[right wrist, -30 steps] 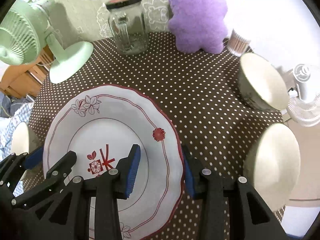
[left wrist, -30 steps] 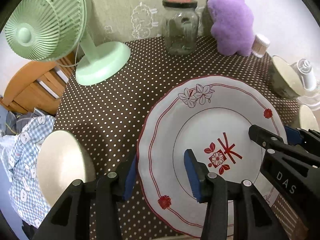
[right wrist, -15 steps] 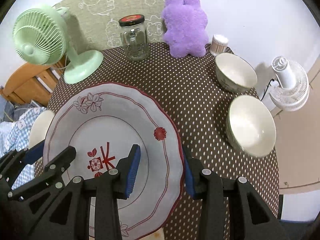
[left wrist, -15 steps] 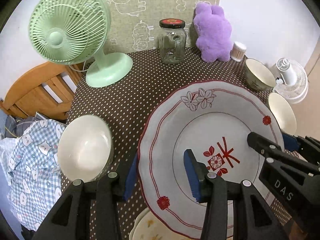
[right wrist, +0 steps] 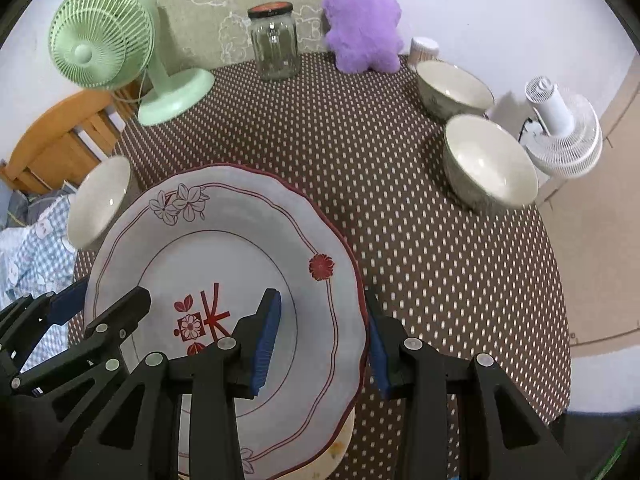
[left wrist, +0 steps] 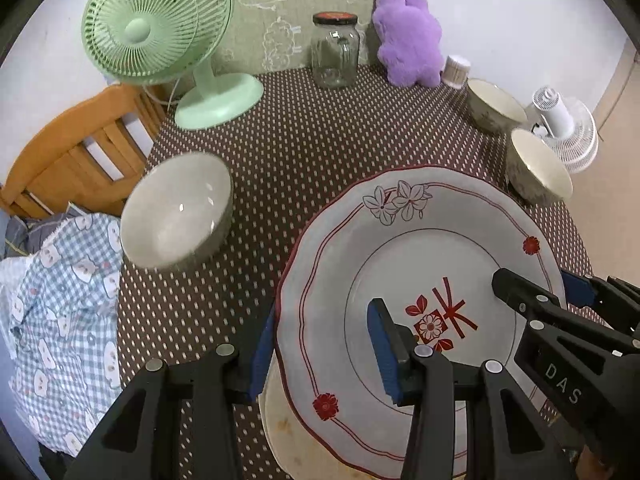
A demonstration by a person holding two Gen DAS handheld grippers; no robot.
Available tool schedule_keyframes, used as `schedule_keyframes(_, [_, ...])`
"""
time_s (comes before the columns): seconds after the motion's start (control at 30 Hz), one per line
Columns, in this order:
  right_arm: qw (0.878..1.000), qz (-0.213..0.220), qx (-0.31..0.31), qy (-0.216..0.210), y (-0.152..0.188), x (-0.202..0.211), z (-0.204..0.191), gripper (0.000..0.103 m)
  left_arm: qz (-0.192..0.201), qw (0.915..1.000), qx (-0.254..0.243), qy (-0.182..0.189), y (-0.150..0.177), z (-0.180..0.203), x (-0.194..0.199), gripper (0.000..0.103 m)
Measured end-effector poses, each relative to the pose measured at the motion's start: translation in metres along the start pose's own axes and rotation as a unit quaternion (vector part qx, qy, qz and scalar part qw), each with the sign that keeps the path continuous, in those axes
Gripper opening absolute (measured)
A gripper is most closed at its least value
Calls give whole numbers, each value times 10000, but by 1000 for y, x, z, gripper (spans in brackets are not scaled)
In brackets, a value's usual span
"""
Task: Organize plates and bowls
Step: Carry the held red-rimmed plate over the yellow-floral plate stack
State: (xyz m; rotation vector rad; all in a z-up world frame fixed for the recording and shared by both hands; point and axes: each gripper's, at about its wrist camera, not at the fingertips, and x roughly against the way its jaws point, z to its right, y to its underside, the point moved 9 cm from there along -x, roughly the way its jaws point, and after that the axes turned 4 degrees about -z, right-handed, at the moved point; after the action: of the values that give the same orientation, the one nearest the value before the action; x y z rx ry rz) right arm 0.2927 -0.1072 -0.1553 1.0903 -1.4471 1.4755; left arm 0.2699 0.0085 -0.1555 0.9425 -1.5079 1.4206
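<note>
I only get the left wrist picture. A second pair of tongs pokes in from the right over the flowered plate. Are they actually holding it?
Observer: Yes. In the right wrist view the right tongs clamp the plate at its right rim, with one blue pad on its face and the other outside the edge.
Operator: And the two bowls on the right, is there anything in them?
Observer: No, seen from above, both are empty inside.
Operator: Is there room beside the plate on that side?
Observer: Yes, the dotted tablecloth is bare from the plate to the table's right edge.
</note>
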Motion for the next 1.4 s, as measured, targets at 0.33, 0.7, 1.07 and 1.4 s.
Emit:
schedule_keyframes(0.33, [9997, -181, -94, 108, 45, -17, 5, 44, -153, 9998, -11, 94, 39, 9, -16, 45])
schedule_keyframes(0.7, [9992, -307, -80, 237, 58, -31, 5, 44, -323, 9995, 19, 70, 67, 10, -28, 45])
schedule_keyframes(1.07, [9987, -355, -199, 308, 61, -36, 10, 44, -267, 9994, -165, -136, 69, 18, -34, 46])
schedule_keyframes(1.4, [9985, -390, -29, 390, 65, -31, 8, 46, -329, 9995, 4, -42, 72, 15, -35, 46])
